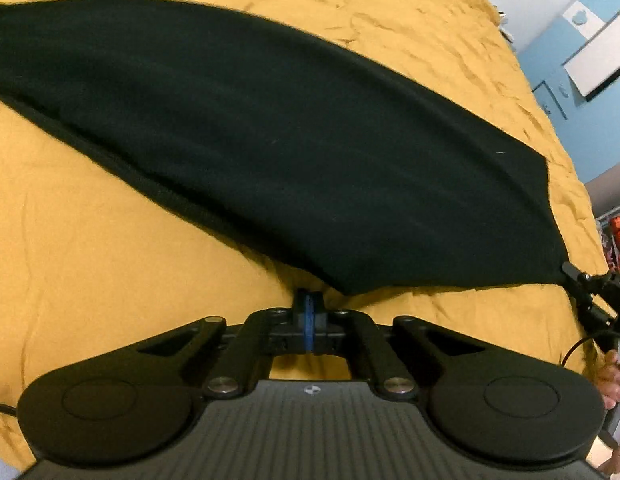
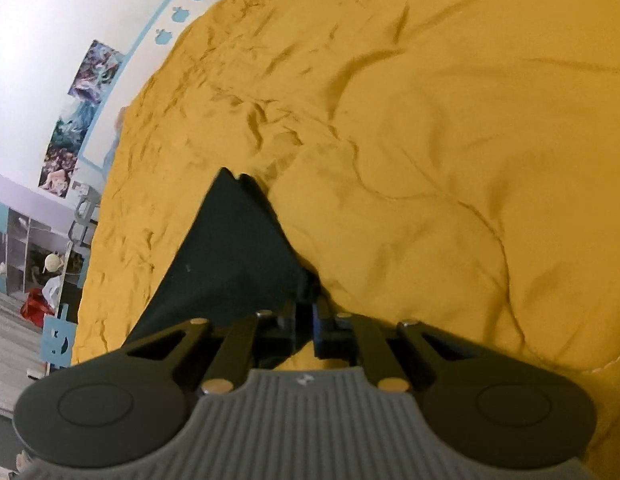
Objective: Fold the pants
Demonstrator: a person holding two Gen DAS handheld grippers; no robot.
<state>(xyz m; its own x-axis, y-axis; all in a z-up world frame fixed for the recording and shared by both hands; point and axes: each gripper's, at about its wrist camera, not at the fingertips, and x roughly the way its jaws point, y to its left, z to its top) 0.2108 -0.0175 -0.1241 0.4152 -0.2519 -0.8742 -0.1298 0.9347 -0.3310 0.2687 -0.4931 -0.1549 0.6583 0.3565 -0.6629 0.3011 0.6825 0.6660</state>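
Note:
Black pants [image 1: 270, 140] lie stretched across a yellow bedspread [image 1: 90, 260], folded lengthwise, running from the far left to the lower right. My left gripper [image 1: 309, 300] is shut just at the pants' near edge; I cannot tell whether it grips cloth. My right gripper [image 1: 578, 284] shows at the right edge of the left wrist view, shut on the pants' corner. In the right wrist view my right gripper [image 2: 306, 308] is shut on the black pants [image 2: 230, 248], which rise away from it in a taut triangle.
The yellow bedspread [image 2: 430, 160] is wrinkled and fills most of both views. A white and blue wall with posters [image 2: 86, 92] and shelves [image 2: 22, 248] lies to the left. A hand [image 1: 614, 380] holds the right gripper's handle.

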